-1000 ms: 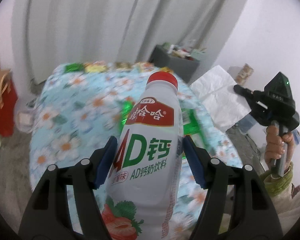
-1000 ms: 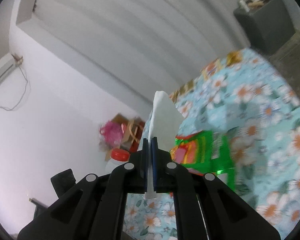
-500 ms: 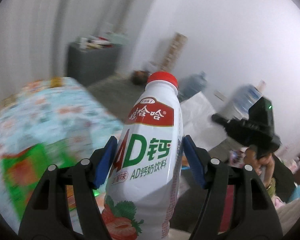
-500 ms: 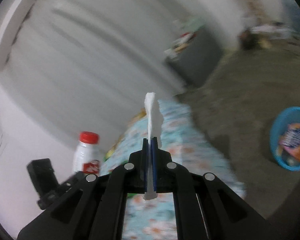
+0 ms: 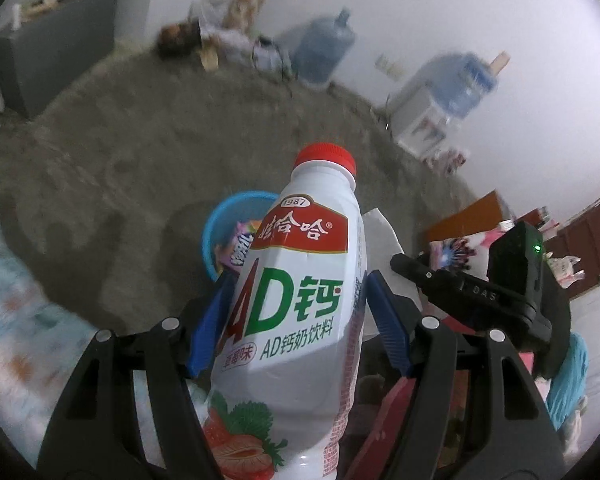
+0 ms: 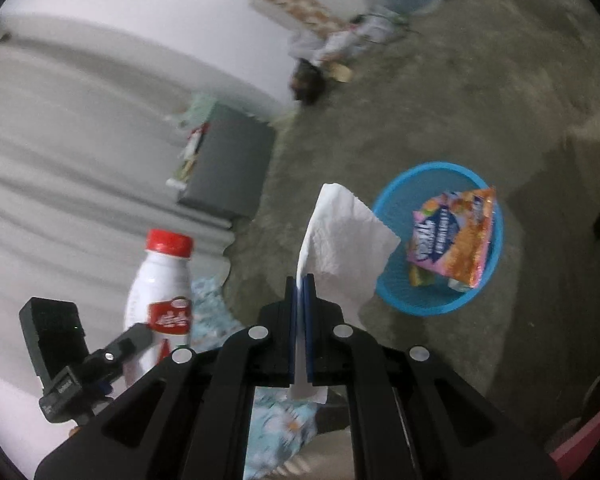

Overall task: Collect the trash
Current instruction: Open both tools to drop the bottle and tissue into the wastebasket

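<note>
Bottle [image 5: 296, 300], white with a red cap, sits clamped upright in the left gripper [image 5: 300, 312]; its label reads "1987", "AD钙" and "AD钙奶饮料", with strawberries printed below. The right gripper [image 6: 299, 292] is pinched tight on a white tissue [image 6: 340, 240]. At 2 o'clock from that tissue, a blue basket [image 6: 420, 304] on the floor [image 6: 440, 80] holds an orange snack bag [image 6: 452, 236], its writing blurred.

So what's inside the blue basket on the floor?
The blue basket has a colourful snack bag inside. Something small shows under the bag, too hidden to name. The paper towel covers the basket's near edge.
</note>
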{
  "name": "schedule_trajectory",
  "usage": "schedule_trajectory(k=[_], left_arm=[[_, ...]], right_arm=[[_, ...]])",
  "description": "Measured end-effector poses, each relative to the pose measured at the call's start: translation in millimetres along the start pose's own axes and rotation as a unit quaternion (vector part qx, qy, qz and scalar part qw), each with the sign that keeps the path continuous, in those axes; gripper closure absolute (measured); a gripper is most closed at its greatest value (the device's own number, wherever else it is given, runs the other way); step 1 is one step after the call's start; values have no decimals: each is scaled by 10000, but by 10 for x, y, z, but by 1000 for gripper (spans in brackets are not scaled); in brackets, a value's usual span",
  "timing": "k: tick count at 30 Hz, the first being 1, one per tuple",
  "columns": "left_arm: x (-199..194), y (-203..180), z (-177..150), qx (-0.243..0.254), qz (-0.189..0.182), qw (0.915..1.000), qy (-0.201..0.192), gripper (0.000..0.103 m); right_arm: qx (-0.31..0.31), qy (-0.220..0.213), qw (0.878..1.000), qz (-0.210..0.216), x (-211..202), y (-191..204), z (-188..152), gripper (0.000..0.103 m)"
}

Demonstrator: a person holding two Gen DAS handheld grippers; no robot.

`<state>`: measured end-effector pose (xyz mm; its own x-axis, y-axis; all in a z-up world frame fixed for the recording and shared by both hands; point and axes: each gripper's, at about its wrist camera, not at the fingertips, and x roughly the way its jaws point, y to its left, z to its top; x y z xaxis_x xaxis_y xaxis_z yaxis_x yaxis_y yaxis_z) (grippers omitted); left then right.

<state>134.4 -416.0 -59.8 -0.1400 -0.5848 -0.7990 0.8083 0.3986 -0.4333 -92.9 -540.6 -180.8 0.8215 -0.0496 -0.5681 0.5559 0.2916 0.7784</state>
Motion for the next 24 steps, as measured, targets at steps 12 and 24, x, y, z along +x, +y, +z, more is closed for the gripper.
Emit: schedule_trajectory(k=[12, 24], left_arm=[[1053, 86, 437, -680, 52, 9976, 90, 22], [-255, 347, -111, -588, 540, 9948, -630, 22]], right_arm=[[1125, 166, 9846, -1330, 1007, -1191, 448, 65], [439, 192, 9896, -1355, 724, -901, 138, 52]])
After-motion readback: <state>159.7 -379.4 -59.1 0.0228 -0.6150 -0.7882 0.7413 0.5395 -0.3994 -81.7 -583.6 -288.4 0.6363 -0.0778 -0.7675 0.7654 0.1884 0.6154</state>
